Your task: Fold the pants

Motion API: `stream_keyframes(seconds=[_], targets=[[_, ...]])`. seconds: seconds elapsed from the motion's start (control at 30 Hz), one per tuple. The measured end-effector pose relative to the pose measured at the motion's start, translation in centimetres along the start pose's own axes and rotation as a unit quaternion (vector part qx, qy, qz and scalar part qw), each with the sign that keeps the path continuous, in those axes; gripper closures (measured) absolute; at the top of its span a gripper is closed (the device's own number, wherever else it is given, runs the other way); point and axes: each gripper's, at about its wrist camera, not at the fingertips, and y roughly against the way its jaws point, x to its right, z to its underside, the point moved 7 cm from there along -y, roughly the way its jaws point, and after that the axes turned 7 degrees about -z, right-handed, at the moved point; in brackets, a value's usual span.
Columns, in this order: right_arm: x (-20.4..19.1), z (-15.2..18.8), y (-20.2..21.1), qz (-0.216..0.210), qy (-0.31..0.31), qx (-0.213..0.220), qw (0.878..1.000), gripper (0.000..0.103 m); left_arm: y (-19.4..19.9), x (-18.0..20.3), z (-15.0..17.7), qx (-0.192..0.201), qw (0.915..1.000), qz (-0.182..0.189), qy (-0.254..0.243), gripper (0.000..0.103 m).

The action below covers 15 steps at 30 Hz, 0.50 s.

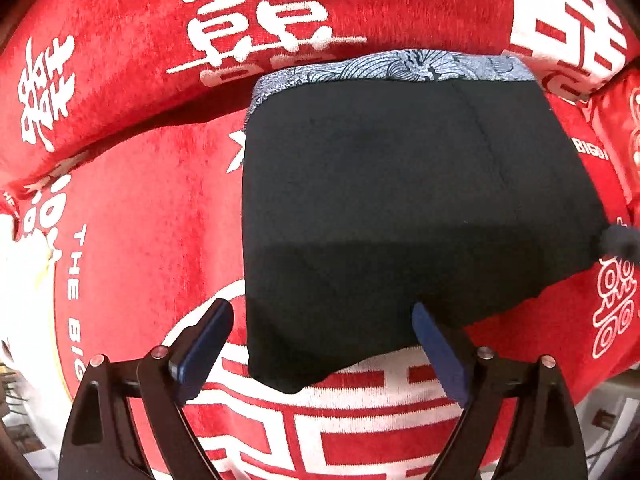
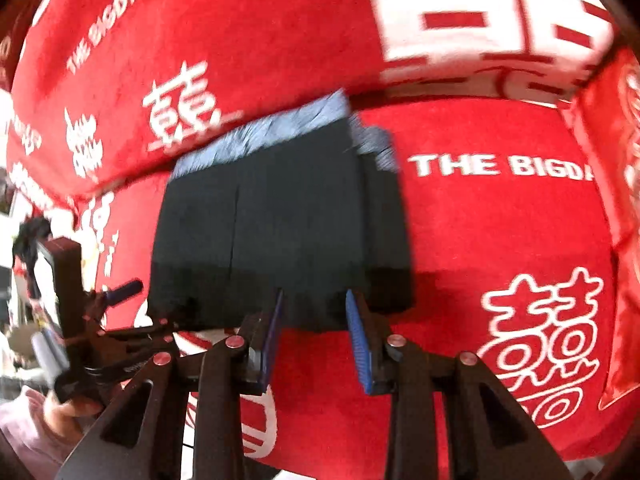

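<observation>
Clearly the black pants (image 1: 400,208) are soft, light and limp, lying folded just ahead of both tongs. Left tongs (image 1: 322,332) and right tongs (image 2: 314,312) both gape open, empty; I'd pinch the near hem, through all layers

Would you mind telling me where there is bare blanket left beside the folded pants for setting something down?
Bare red blanket lies right of the folded pants, toward the red pillow edge. Another patch lies left of them in the left wrist view. Behind, the waistband meets the raised blanket fold; that side is crowded.

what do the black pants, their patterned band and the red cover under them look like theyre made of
Black pants: smooth matte fabric, probably a knit; no sheen, faint seams. Patterned band: thin printed cloth, blue-grey line pattern. Red cover: plush, towel-like pile; fuzzy surface, white characters apparently woven in.
</observation>
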Motion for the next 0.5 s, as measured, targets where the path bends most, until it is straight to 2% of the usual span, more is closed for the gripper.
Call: stream_keyframes(seconds=[0.1, 0.23, 0.4, 0.5], targets=[[0.7, 1.0, -2.9, 0.026, -0.006, -0.042, 0.999, 0.068, -0.1, -0.7, 0.2, -0.012, 0.9998, 0.014, 0.007, 0.011], [1.8, 1.5, -3.4, 0.027, -0.041, -0.042, 0.998, 0.068, -0.4, -1.5, 1.2, -0.031, 0.9992, 0.026, -0.002, 0.011], [1.4, 2.1, -3.8, 0.056, -0.030, -0.060, 0.996, 0.057, -0.2, -2.6, 1.9, -0.035, 0.9991, 0.024, -0.006, 0.011], [1.0, 2.9, -4.3, 0.073, -0.034, -0.070, 0.994, 0.057, 0.1, -3.7, 1.8, -0.034, 0.9990, 0.031, 0.001, 0.011]])
